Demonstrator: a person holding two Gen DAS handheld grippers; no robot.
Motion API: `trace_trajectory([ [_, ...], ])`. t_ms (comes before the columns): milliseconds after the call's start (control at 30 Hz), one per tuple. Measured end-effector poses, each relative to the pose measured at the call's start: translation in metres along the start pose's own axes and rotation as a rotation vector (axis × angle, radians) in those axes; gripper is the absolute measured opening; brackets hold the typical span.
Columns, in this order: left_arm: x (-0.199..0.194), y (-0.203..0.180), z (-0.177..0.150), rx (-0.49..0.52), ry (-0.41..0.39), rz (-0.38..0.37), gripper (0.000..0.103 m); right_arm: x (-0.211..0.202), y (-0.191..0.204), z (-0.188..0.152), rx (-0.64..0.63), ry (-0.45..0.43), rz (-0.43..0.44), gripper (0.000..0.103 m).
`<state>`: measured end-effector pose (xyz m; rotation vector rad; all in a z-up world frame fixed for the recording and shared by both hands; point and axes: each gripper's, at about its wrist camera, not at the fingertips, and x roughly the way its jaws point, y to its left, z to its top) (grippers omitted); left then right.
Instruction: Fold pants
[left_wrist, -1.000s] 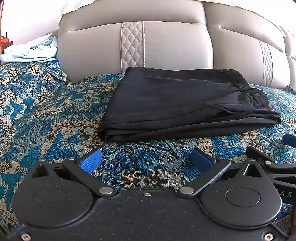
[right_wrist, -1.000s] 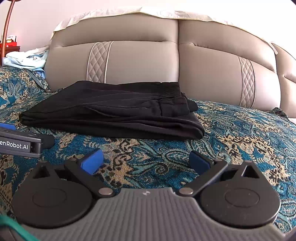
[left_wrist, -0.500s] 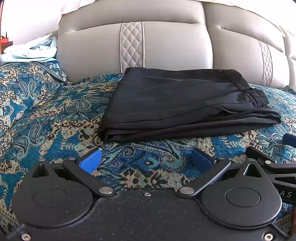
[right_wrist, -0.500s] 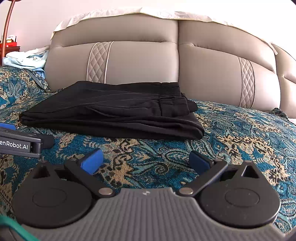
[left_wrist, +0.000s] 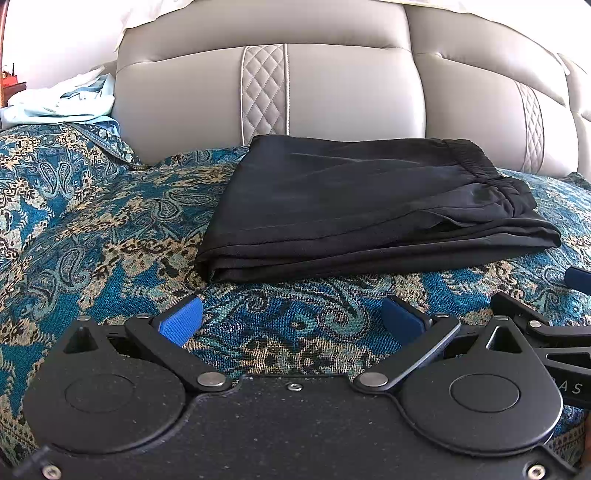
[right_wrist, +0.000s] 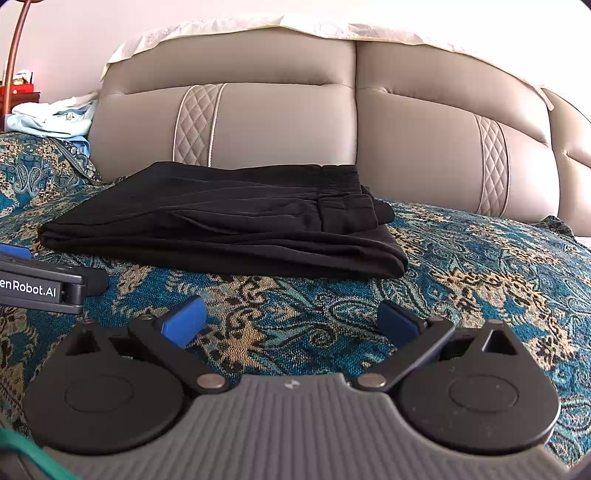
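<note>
the black pants (left_wrist: 354, 206) lie folded into a flat, layered rectangle in the middle of both frames, on the bed's bedspread (left_wrist: 92, 229), their long axis running left to right across the picture, roughly parallel to the headboard (left_wrist: 332, 96). the gathered elastic waistband (left_wrist: 476, 166) sits at the right end and the folded edge at the left; the cloth is smooth, thin and matte, with stacked layers showing along the near edge. the bedspread is a woven paisley in teal, tan and black, and the headboard behind is padded grey-beige leather with quilted diamond strips. the left claw (left_wrist: 291, 319) hangs low in the frame, near the pants' front edge, its blue-padded fingers (left_wrist: 181, 321) spread wide and holding nothing. the right claw (right_wrist: 291, 321) in its own view is likewise wide apart and empty above the bedspread. the left view catches the right claw's black linkage at the lower right edge; the right view shows the left claw's body with white lettering at the left edge, and a white cloth (right_wrist: 258, 26) draped along the headboard top. pale blue clothes (left_wrist: 62, 103) are heaped at upper left.
</note>
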<state>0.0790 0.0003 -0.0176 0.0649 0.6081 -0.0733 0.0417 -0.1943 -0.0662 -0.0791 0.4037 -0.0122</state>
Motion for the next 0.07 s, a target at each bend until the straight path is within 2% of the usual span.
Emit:
trace_trajectory([
  [67,0.0005,-0.0002,0.0004,0.0,0.0,0.0,0.103,-0.0004,0.0003,-0.0004,0.0,0.0,0.0,0.103],
])
